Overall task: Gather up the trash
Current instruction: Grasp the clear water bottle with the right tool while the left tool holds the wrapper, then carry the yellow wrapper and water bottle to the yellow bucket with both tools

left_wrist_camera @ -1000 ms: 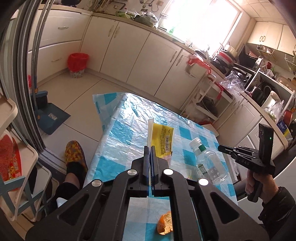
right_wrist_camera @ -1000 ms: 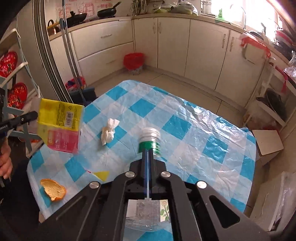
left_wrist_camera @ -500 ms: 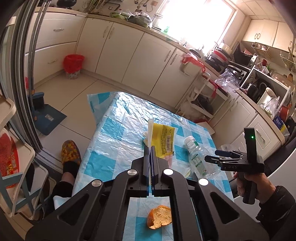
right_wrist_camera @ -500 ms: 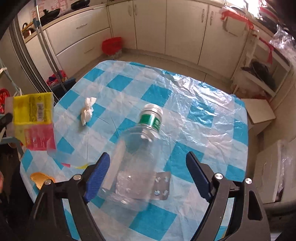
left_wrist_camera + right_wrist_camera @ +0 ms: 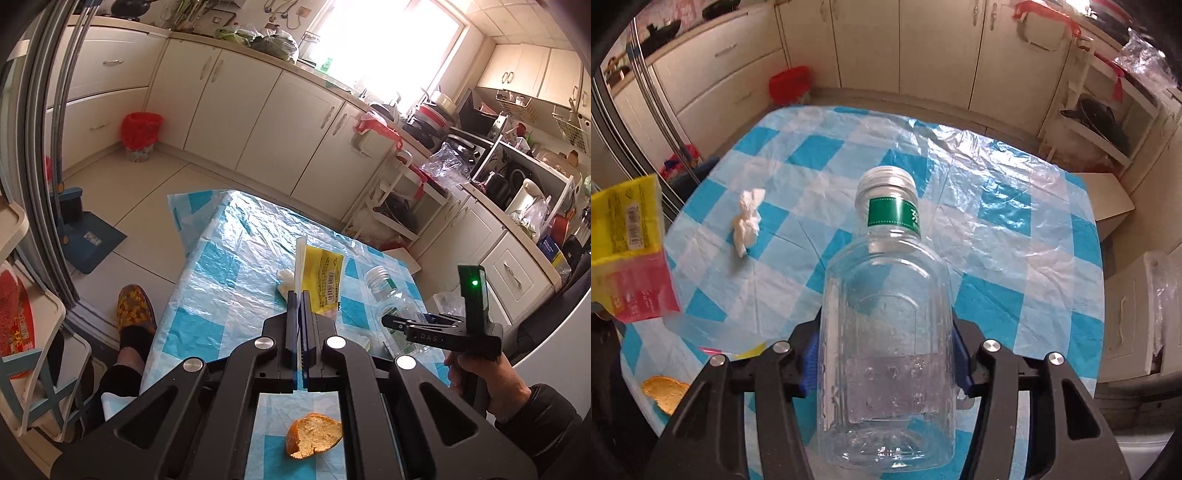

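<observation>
On the table (image 5: 1015, 236) with the blue and white checked cover lies a clear plastic bottle (image 5: 886, 332). It has a silver cap and a green band round its neck. The right gripper (image 5: 886, 363) has one blue finger (image 5: 809, 365) on each side of the bottle, and both fingers look like they touch its sides. I cannot tell if the bottle is lifted or rests on the table.

The left gripper (image 5: 300, 306) has its fingers pressed together on the edge of a yellow wrapper (image 5: 327, 282). The wrapper sticks up from the fingers, above the table. In the right view the same wrapper shows at the left edge, yellow on top and pink below.

A crumpled white tissue (image 5: 748, 219) lies on the table, to the left of the bottle and well apart from it. A piece of orange peel (image 5: 314, 437) lies near the table edge, under the left gripper. A small scrap, yellow and pink (image 5: 738, 350), lies between the peel and the bottle.

On the floor by the white cupboards stands a bin with a red bag (image 5: 141, 134), far from the table.
</observation>
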{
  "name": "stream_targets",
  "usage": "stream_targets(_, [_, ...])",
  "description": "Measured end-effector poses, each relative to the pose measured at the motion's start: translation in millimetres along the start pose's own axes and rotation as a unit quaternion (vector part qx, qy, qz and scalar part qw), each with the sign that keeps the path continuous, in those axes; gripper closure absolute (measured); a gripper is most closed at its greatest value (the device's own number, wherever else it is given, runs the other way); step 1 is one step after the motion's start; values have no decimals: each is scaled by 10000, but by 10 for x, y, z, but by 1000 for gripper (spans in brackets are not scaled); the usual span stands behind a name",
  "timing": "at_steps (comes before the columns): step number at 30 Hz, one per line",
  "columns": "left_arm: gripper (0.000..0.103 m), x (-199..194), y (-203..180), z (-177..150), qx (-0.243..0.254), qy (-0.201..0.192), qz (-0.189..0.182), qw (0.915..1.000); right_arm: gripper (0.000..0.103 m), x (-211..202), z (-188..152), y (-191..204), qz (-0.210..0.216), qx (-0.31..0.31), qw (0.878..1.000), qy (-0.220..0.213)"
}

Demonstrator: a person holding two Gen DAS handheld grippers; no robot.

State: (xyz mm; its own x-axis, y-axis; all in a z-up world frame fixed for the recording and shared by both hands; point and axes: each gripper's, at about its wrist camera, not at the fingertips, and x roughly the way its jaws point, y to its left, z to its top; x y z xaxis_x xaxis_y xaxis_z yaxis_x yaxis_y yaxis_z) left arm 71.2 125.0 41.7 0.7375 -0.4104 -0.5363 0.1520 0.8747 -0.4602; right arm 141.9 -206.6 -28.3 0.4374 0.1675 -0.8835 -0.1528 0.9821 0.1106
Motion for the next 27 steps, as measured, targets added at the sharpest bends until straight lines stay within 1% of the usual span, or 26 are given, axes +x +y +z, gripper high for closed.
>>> stream_targets(3, [102,-55,-73,2,40,-39,-55,10000,48,-270,-51,-125,398,319,9981,-347])
stream_targets(5, [102,-91,-137,-8,91,-49,-87,9999,48,-438,-117,-155,544,405,9964,-510])
stream_targets(9, [102,-127,-292,-72,250,-3,-123,9996,48,-769,-390,-228,754,481,9929,-785])
stream_targets(13, [102,-127,-493,-178,512,100,-121,9986,48,-987,-763,-341,768,550,9917,-874])
stream_targets(15, [102,-126,-619,-246,655,145,-128,9977,48,-1044,-944,-442,682,615,9920,-868])
stream_targets(18, [102,-125,-807,-345,841,209,-184,9961,48,-1106,-1199,-630,631,873,9902,-890])
stream_targets(21, [102,-132,-988,-430,1009,254,-247,9943,48,-1128,-1347,-786,610,1152,9873,-905])
stream_targets(27, [102,-155,-1358,-549,1320,297,-422,9899,48,-1168,-1539,-978,560,1386,9843,-939])
